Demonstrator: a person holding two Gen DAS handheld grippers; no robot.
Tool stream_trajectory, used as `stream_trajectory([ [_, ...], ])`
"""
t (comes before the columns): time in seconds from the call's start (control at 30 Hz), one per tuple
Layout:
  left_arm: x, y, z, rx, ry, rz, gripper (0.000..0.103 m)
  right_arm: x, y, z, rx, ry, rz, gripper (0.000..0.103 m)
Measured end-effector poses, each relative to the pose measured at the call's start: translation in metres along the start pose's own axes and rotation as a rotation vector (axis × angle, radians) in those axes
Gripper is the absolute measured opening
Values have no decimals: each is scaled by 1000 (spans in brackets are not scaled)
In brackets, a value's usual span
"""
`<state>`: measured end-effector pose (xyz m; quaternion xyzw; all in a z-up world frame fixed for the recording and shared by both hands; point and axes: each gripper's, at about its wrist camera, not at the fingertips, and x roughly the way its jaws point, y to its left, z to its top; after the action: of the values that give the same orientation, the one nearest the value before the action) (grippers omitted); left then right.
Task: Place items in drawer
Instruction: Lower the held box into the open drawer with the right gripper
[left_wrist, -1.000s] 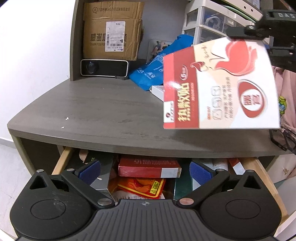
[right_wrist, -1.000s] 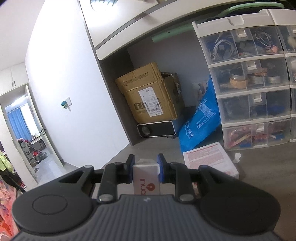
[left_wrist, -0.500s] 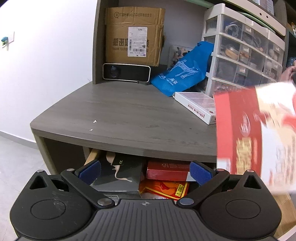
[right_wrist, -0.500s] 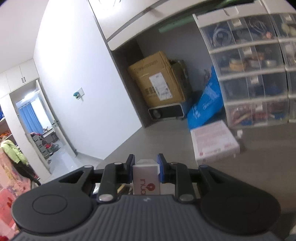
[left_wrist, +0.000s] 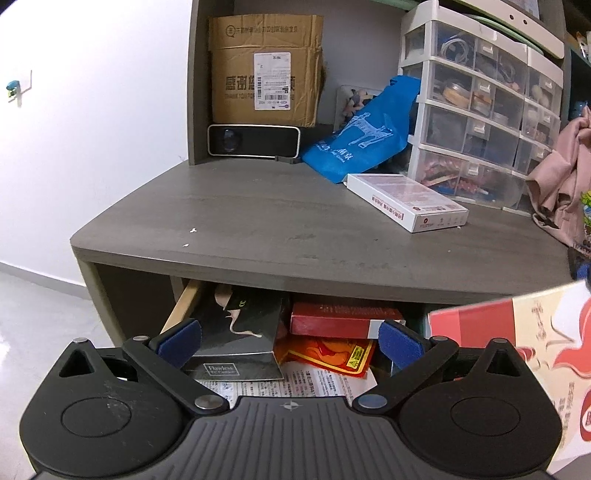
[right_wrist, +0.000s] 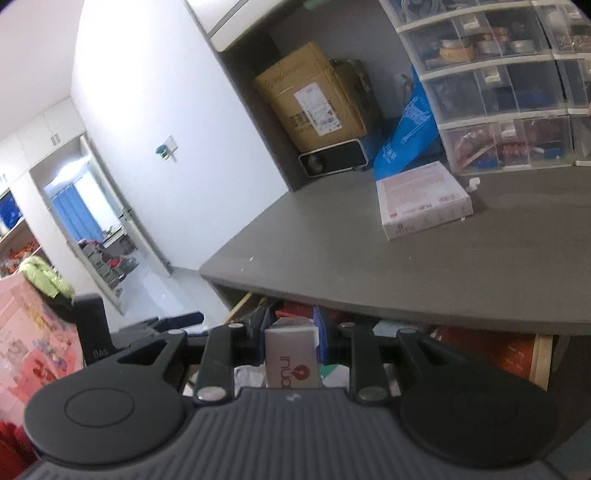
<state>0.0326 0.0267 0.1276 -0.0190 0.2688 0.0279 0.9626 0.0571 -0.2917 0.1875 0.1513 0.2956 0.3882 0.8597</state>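
Right wrist view: the right tool (right_wrist: 291, 354), clamped on the red-and-white box (left_wrist: 524, 369), has dropped from above the desk (left_wrist: 295, 229) to the open drawer (left_wrist: 295, 350); the left tool (left_wrist: 290, 341) hangs wide, empty.

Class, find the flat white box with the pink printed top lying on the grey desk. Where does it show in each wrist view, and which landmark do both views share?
Left wrist view: the flat white box with the pink printed top lies right of centre on the grey desk.
Right wrist view: it lies at upper right on the desk.
Shared landmark: the blue fabric bag just behind it.
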Motion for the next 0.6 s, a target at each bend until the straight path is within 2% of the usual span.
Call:
stream_trajectory([
  [0.6,-3,-13,2,39,23,78,103,1,-29,-5,-55,59,71,25],
])
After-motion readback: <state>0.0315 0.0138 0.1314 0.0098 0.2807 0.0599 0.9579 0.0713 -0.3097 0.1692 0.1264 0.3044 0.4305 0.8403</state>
